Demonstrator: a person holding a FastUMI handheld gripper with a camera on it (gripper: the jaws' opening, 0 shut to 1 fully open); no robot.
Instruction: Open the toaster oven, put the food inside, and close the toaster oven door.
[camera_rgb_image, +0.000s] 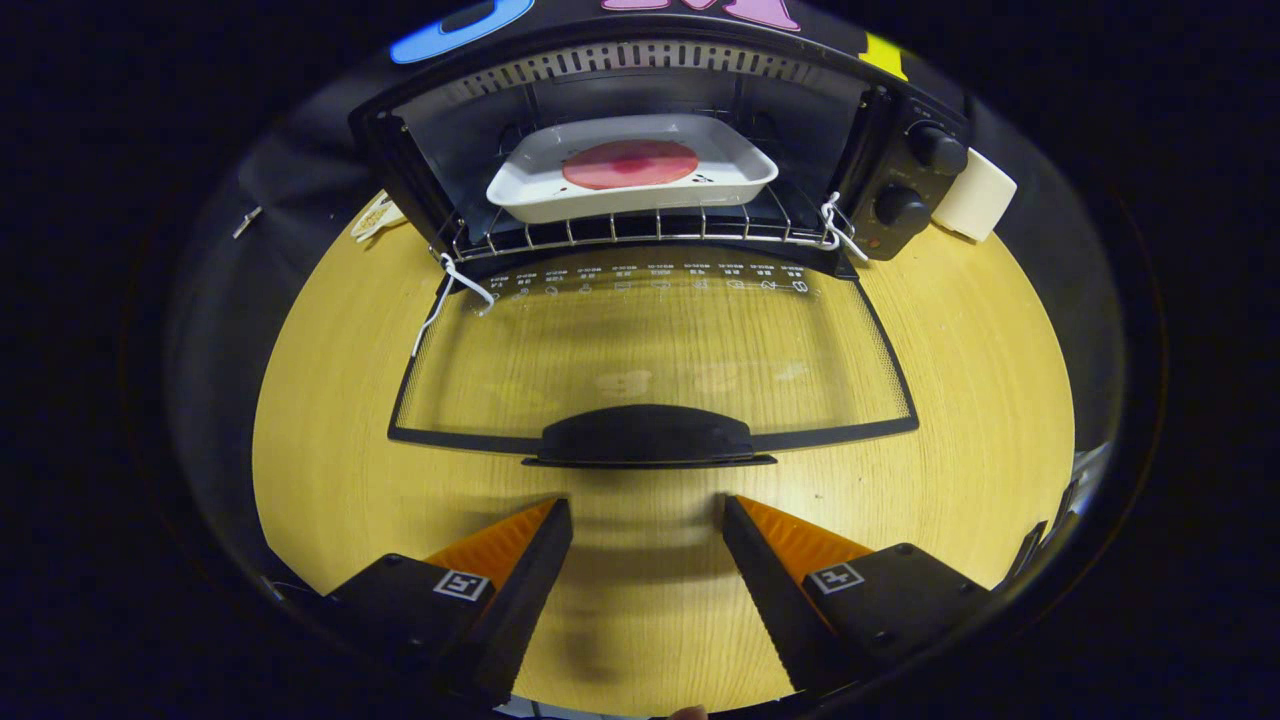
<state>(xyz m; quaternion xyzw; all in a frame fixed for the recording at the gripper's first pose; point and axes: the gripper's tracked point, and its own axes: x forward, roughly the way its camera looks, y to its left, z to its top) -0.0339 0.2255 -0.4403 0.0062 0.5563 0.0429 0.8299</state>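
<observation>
Food loaded, door left to shut

Toaster oven (640, 150) stands at the far side of the wooden surface (960, 420), its mouth facing straight toward me. I judge two of the three steps done: the glass door (650, 350) is dropped fully open and lies flat on the surface, and the white dish (630, 175) with the round pink food (630, 163) sits inside on the wire rack (640, 228).

What remains, as I read it, is raising the door and closing it.

The door's long axis runs side to side, hinge edge at the oven, free edge nearest me. Its dark handle (645, 437) sits in the middle of that free edge and also runs crosswise, just ahead of my fingers. The dish lies with its long side across the oven too, square to the opening.

My claw (645, 520) hovers low over the surface, fingers spread apart and holding nothing, the gap between them lined up with the handle but not touching it. The control knobs (920, 180) are on the oven's right side, with a pale block (975, 195) just beside them.
</observation>
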